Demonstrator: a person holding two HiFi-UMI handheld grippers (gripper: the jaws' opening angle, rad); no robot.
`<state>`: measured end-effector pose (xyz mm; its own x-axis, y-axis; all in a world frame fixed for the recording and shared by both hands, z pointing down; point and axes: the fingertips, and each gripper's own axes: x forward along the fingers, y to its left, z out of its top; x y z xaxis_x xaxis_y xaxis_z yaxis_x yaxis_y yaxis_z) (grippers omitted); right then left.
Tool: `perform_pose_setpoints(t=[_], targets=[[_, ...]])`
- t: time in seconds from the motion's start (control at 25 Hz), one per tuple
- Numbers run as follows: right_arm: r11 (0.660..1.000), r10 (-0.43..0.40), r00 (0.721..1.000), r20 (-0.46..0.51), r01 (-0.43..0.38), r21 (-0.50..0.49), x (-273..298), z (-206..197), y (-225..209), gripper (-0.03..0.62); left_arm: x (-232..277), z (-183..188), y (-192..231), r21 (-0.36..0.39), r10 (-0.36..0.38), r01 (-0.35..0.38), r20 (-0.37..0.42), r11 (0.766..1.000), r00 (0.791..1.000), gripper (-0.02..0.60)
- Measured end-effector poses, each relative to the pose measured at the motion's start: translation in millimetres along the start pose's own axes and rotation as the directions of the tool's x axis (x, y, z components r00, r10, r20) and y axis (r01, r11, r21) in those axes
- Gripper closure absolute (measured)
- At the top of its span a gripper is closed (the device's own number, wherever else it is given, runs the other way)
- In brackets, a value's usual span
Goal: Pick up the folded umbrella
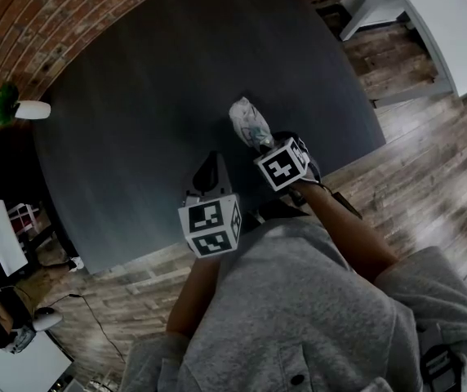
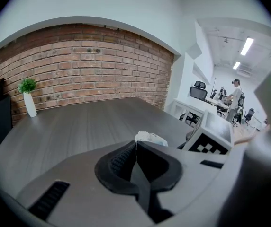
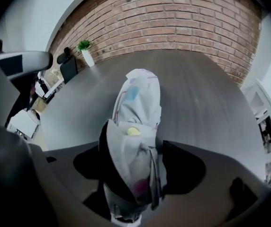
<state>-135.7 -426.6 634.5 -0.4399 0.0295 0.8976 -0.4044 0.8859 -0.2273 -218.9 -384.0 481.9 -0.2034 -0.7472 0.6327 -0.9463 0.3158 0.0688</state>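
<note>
Grasp step: R gripper (image 3: 136,148) had jaws wide apart astride the folded umbrella (image 3: 138,92) lying on the dark table (image 1: 152,80), not yet pinching, L gripper (image 2: 136,148) beside it w/ jaws together, empty; next prob. needs a square close on the fabric, then lift.

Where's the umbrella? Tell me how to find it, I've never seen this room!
Find the big dark table beside the brick wall. Near the table's edge closest to the person lies the folded umbrella, between the open right tongs. It's the only pale, soft bundle with colourful spots; the white vase stands far off, holding a green plant.
</note>
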Motion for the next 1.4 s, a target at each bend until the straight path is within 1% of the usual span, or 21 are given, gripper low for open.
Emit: perform_pose_setpoints(t=[0.08,0.24,0.56,0.68,0.76,0.92,1.08,1.12,1.16,1.24,1.32,1.4], targets=[[0.998,-0.040,0.999,-0.013,0.040,-0.039,3.7,-0.4,-3.2,0.278,0.7,0.5,2.0,-0.007,0.001,-0.001,0.002,1.000,1.000,0.565],[0.997,-0.034,0.998,-0.045,0.031,-0.068,4.1,1.5,0.9,0.287,-1.0,1.7,8.1,-0.019,0.005,-0.005,0.006,1.000,1.000,0.565],[0.994,-0.068,0.994,-0.080,0.060,-0.096,7.2,0.4,6.2,0.292,-7.8,-2.2,19.1,-0.034,0.004,-0.003,0.010,0.999,1.000,0.565],[0.988,-0.104,0.992,-0.071,0.095,-0.121,9.7,0.5,5.6,0.293,-9.0,-4.8,21.8,-0.035,-0.003,0.003,0.009,0.999,1.000,0.565],[0.988,-0.113,0.992,-0.049,0.107,-0.114,10.6,1.7,6.0,0.300,-9.9,-5.8,23.3,-0.039,-0.008,0.009,0.011,0.999,1.000,0.566],[0.994,-0.093,0.996,-0.009,0.092,-0.062,7.1,0.9,1.9,0.347,-17.5,-5.7,21.7,-0.028,-0.030,0.030,0.023,0.999,0.999,0.565],[0.997,-0.067,0.998,-0.021,0.068,0.043,-3.2,-9.9,-0.7,0.355,-31.0,-3.8,27.1,-0.012,-0.045,0.045,0.032,0.999,0.998,0.566],[0.996,-0.062,0.998,-0.011,0.063,0.063,-6.6,-10.7,-0.3,0.356,-34.4,-3.6,30.0,-0.014,-0.048,0.048,0.033,0.999,0.998,0.565],[0.995,-0.062,0.998,0.013,0.061,0.079,-10.7,-8.6,-1.0,0.356,-37.3,-3.6,32.9,-0.015,-0.051,0.052,0.034,0.999,0.998,0.565],[0.992,-0.072,0.993,0.094,0.062,0.111,-22.4,2.5,-5.4,0.356,-41.6,-4.5,37.4,-0.007,-0.062,0.062,0.034,0.998,0.997,0.565],[0.987,-0.067,0.982,0.178,0.039,0.157,-36.8,12.5,-6.9,0.356,-46.1,-6.2,40.2,0.004,-0.073,0.073,0.038,0.997,0.997,0.565],[0.980,-0.063,0.969,0.240,0.015,0.199,-53.7,16.7,-7.3,0.356,-51.3,-8.3,40.5,0.012,-0.084,0.083,0.045,0.996,0.995,0.566]])
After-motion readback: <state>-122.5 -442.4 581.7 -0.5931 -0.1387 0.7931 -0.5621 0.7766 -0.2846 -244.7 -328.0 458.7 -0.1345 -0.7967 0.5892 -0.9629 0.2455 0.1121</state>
